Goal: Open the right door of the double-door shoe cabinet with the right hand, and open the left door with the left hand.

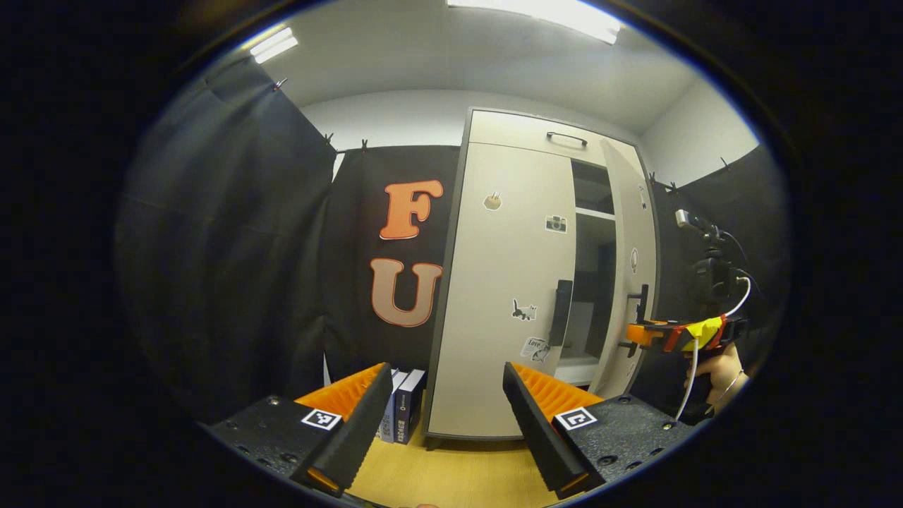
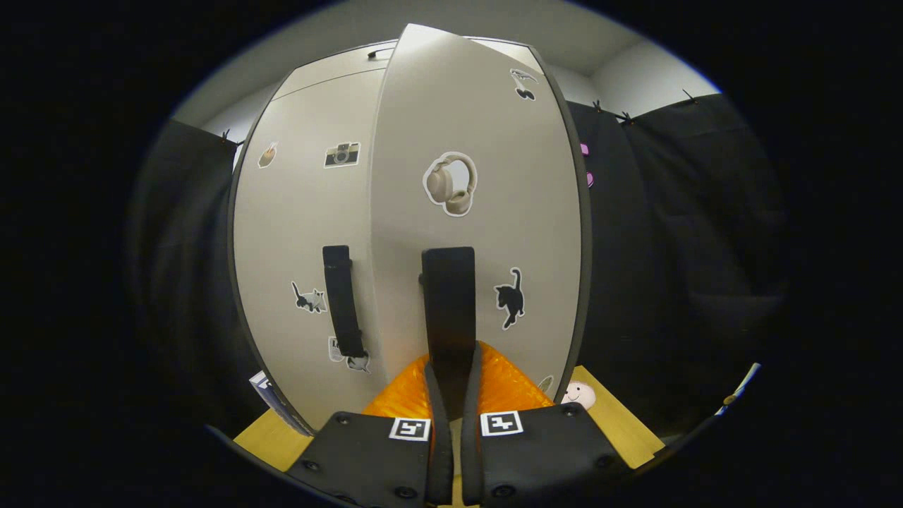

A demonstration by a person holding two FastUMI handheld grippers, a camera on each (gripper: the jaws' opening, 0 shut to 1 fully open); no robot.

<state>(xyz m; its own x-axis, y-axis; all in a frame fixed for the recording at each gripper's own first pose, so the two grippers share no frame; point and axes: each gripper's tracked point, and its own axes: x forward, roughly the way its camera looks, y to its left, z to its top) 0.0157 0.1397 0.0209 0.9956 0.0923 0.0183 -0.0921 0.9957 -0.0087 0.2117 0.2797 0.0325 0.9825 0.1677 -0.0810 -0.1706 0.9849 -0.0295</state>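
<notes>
Right gripper point(image 2: 451, 395): closed on the right door handle point(image 2: 449, 310), right door point(image 2: 480, 233) swung partly out. Left gripper point(image 1: 446, 416): wide open, empty, well short of the left door handle point(image 1: 561, 312); left door point(image 1: 504, 282) closed, judged still to do. Left gripper view adds the cabinet's exposed shelves point(image 1: 594, 212) and books point(image 1: 403, 406) on the floor beside it.

In the left gripper view, books point(image 1: 403, 415) stand on the floor point(image 1: 458, 473) left of the cabinet point(image 1: 508, 296); its right door point(image 1: 631, 275) stands ajar, shelves point(image 1: 594, 212) apparently behind it.
</notes>
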